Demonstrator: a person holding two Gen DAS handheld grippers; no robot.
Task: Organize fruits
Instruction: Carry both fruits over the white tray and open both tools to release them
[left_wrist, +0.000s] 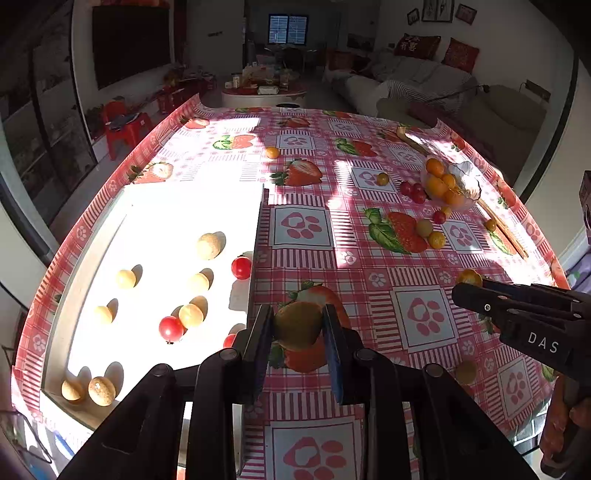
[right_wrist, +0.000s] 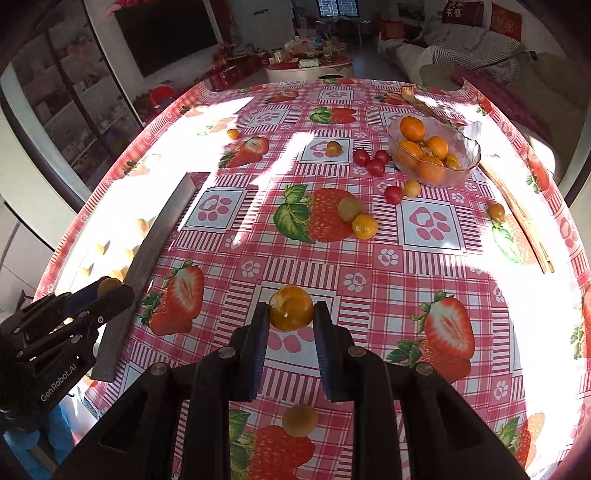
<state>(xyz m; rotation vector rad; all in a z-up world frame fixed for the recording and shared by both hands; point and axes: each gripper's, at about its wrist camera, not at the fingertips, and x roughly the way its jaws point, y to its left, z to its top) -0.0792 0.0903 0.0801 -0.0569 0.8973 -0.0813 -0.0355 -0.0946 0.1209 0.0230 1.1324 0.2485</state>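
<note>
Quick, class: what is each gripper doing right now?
Left gripper: shut on a small round yellow-brown fruit.
Right gripper: shut on a small round orange-yellow fruit.

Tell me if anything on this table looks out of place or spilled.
Yes. Small fruits lie loose on the tablecloth instead of in a container: red cherry tomatoes beside the glass bowl, a yellow pair mid-table. Nothing looks damaged.

Round yellow fruit (right_wrist: 291, 308) gripped, more fruits (right_wrist: 364, 226) scattered
</note>
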